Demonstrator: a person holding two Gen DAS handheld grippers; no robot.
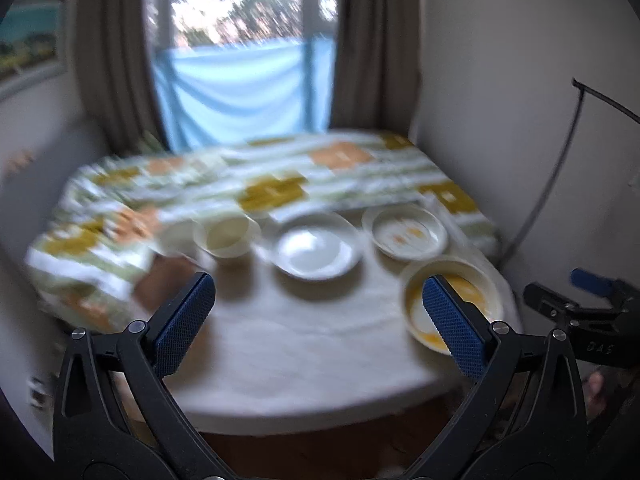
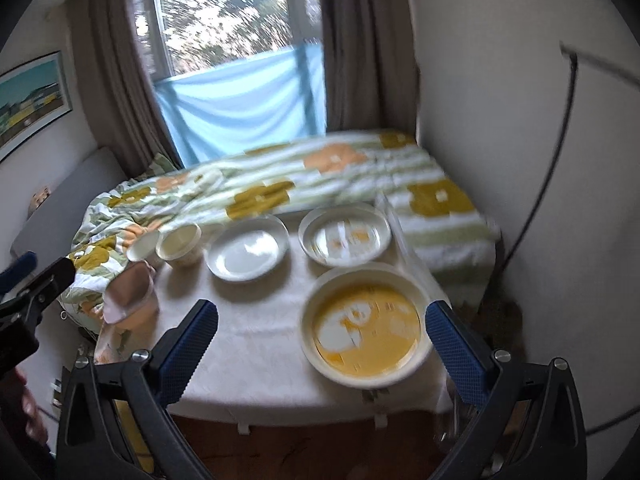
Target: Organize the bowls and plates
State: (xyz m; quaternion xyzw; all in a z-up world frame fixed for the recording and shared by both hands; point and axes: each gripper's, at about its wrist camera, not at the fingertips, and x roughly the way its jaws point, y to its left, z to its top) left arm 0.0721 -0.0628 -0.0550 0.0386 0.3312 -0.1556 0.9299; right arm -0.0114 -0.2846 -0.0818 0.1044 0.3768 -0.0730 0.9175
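Both hand-held grippers open, empty. Yellow-patterned bowl sits at near right edge of tabletop, just ahead of right hand-held gripper, between its fingers' line. Left hand-held gripper farther; right is nearer for first grasp.

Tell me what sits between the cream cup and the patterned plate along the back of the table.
The plain white plate sits between the cream cup and the patterned plate, apart from both. The right wrist view shows it most clearly.
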